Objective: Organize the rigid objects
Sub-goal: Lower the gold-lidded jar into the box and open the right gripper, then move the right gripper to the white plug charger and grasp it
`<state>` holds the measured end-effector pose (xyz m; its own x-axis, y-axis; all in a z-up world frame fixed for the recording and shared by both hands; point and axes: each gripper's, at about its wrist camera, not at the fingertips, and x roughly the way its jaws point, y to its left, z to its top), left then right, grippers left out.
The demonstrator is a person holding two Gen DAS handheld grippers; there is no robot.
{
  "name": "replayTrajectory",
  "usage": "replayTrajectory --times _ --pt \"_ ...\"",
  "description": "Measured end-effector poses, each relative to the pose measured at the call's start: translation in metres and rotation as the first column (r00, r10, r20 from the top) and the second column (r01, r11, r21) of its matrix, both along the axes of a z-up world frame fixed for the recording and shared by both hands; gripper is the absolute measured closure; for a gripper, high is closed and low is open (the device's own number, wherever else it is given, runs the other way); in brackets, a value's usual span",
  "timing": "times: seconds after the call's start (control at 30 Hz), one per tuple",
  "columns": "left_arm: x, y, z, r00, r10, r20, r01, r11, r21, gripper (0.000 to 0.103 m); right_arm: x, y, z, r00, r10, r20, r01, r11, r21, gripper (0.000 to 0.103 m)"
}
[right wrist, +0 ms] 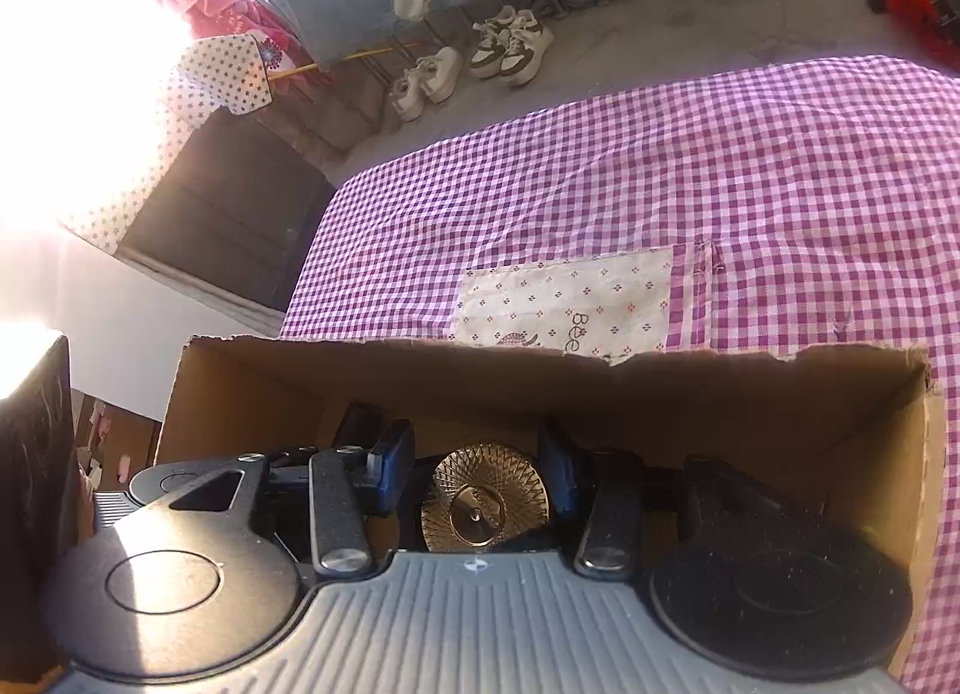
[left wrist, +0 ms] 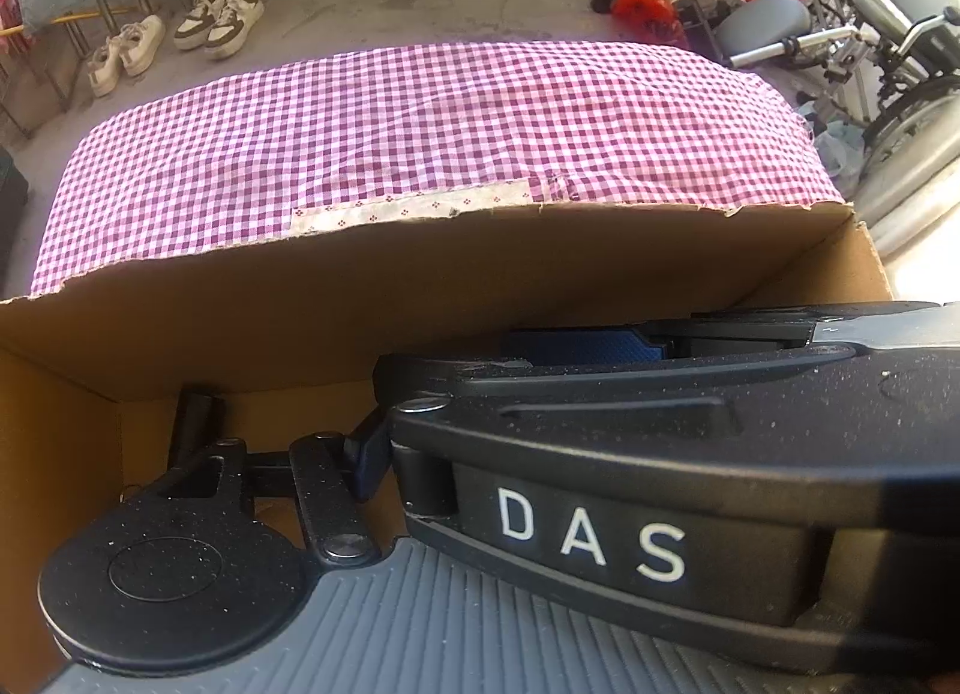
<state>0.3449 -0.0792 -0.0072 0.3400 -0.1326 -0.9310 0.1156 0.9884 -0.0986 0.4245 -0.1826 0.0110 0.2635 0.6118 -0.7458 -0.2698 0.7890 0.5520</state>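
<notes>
Both grippers reach down into an open brown cardboard box standing on a purple-and-white checked cloth. The right gripper has its blue-padded jaws partly apart around a round amber cut-glass dish low in the box's middle; whether the pads actually press it cannot be told. Any slip could drop the brittle dish against the crowding left gripper, whose opening and load cannot be read. The left wrist view, blocked by the right gripper's black body, never shows the dish; only the right wrist view does.
</notes>
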Motion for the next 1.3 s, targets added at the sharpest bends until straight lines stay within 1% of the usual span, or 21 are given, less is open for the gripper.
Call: replayTrajectory --times 0.1,0.2,0.33,0.4,0.5,0.57,0.63,0.73,0.8,0.87,0.93,1.0,1.1,1.2,1.3 --pt "-0.002 0.002 0.004 1.000 0.003 0.000 -0.003 1.000 -0.006 0.043 -0.005 -0.004 0.006 1.000 -0.007 0.012 0.007 1.000 0.015 0.054" --pt "-0.007 0.004 0.014 1.000 0.010 0.000 -0.010 1.000 -0.027 0.039 -0.015 -0.014 0.020 0.999 -0.022 0.031 0.020 0.998 0.066 0.054" --pt "-0.022 0.002 0.031 0.999 -0.022 0.027 0.022 1.000 0.014 0.039 -0.037 -0.035 0.050 0.994 -0.062 0.091 0.051 0.992 0.112 0.054" --pt "-0.031 0.004 0.042 0.998 -0.028 0.054 0.027 1.000 0.008 0.038 -0.051 -0.050 0.064 0.990 -0.085 0.110 0.067 0.986 0.155 0.054" --pt "-0.046 0.012 0.063 0.996 -0.011 0.094 0.014 0.999 -0.039 0.037 -0.078 -0.075 0.086 0.981 -0.119 0.152 0.084 0.972 0.219 0.055" --pt "-0.058 0.016 0.078 0.992 -0.006 0.125 0.016 0.997 -0.074 0.035 -0.103 -0.094 0.101 0.972 -0.142 0.188 0.091 0.961 0.260 0.054" --pt "-0.072 0.022 0.095 0.985 -0.016 0.171 0.035 0.994 -0.107 0.034 -0.129 -0.112 0.109 0.961 -0.163 0.222 0.094 0.952 0.290 0.054" --pt "-0.103 0.028 0.115 0.966 -0.037 0.256 0.074 0.988 -0.135 0.033 -0.172 -0.129 0.118 0.946 -0.208 0.247 0.118 0.934 0.337 0.054" --pt "-0.128 0.033 0.123 0.950 -0.048 0.308 0.094 0.986 -0.138 0.033 -0.200 -0.136 0.114 0.940 -0.239 0.244 0.142 0.923 0.357 0.054" --pt "-0.153 0.035 0.126 0.933 -0.069 0.354 0.119 0.986 -0.121 0.031 -0.224 -0.140 0.104 0.939 -0.260 0.227 0.164 0.915 0.368 0.054" --pt "-0.181 0.035 0.125 0.913 -0.106 0.395 0.160 0.981 -0.108 0.030 -0.247 -0.141 0.089 0.942 -0.277 0.191 0.189 0.905 0.380 0.054" --pt "-0.203 0.038 0.119 0.903 -0.126 0.410 0.194 0.973 -0.129 0.030 -0.264 -0.139 0.073 0.944 -0.296 0.150 0.217 0.892 0.397 0.054" --pt "-0.229 0.041 0.102 0.903 -0.115 0.415 0.201 0.965 -0.170 0.030 -0.286 -0.134 0.049 0.945 -0.313 0.094 0.250 0.879 0.405 0.054" --pt "-0.248 0.036 0.077 0.906 -0.120 0.406 0.199 0.967 -0.158 0.030 -0.301 -0.124 0.025 0.946 -0.321 0.042 0.277 0.872 0.404 0.054" --pt "-0.264 0.031 0.053 0.910 -0.121 0.397 0.199 0.967 -0.161 0.030 -0.308 -0.117 0.006 0.950 -0.312 0.000 0.289 0.878 0.383 0.054"
